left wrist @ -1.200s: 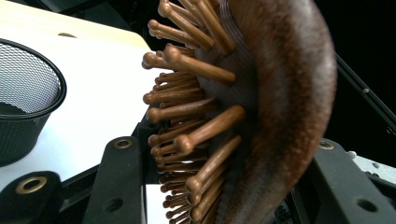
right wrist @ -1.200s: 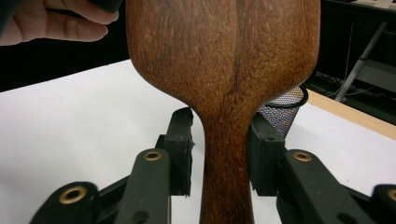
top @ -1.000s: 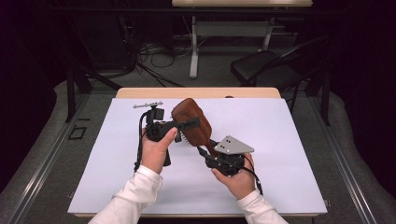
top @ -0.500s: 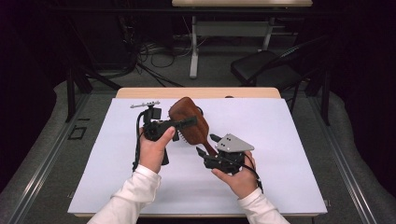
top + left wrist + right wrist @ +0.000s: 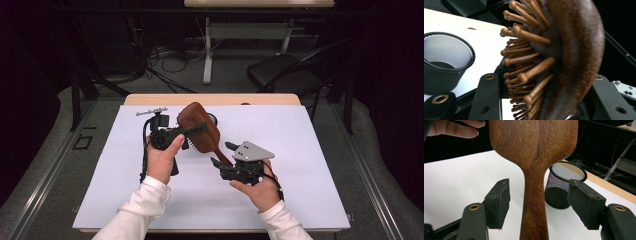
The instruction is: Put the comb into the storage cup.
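A wooden hairbrush [image 5: 200, 131] is held above the middle of the white bench [image 5: 310, 165], clamped at its head by the left tool [image 5: 192, 131]. The right tool [image 5: 221, 155] has just been opening; its pads stand clear on either side of the handle. A mesh cup [image 5: 564, 185] sits behind near the far edge. Open bench surrounds both hands.

In the high view, the hairbrush [image 5: 197, 127] sat just left of centre, above the table [image 5: 310, 190], its head toward the upper left and its handle running down to the right. The left gripper [image 5: 192, 131] lay across the head from the left; the right gripper [image 5: 222, 154] flanked the handle's lower end. A mesh cup [image 5: 564, 186] stood behind the brush.
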A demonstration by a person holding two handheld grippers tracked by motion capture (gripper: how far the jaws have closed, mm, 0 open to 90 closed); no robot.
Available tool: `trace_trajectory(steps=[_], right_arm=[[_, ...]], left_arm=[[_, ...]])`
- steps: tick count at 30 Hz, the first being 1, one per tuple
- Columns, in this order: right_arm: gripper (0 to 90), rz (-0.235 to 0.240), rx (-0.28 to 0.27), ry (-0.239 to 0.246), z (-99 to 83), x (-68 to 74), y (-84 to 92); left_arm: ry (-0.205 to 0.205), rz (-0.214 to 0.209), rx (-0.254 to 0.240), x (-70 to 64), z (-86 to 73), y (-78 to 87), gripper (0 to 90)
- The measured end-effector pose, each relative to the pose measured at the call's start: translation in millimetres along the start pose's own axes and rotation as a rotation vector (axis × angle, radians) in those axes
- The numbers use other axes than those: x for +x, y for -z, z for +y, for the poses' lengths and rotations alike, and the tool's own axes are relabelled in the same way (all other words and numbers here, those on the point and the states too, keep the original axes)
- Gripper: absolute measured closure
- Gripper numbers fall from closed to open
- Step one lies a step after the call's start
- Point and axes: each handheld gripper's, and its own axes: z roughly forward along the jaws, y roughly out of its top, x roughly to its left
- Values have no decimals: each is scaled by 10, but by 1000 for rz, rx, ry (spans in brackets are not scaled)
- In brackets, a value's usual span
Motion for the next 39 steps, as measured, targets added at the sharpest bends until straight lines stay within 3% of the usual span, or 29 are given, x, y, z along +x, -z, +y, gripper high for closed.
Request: trace_trajectory(steps=[4, 7, 13, 16, 19, 25, 30, 39], right_arm=[[310, 15, 11, -56, 4, -34, 21], [268, 29, 2, -49, 10, -57, 36], [151, 10, -2, -16, 21, -44, 44], [142, 8, -3, -13, 24, -35, 45], [97, -23, 7, -13, 19, -33, 38], [0, 17, 21, -31, 20, -22, 35], [0, 13, 9, -41, 27, -12, 42], [0, -6, 11, -18, 40, 1, 60]], left_arm=[[-1, 6, -4, 11, 8, 2, 518], [0, 9, -6, 18, 12, 7, 518], [-10, 15, -8, 29, 15, 12, 518], [-10, 15, -7, 31, 16, 12, 518], [-10, 14, -8, 31, 16, 11, 518], [-10, 15, -11, 31, 14, 8, 518], [-13, 15, -8, 28, 13, 7, 517], [-24, 21, 2, 41, 14, -5, 516]])
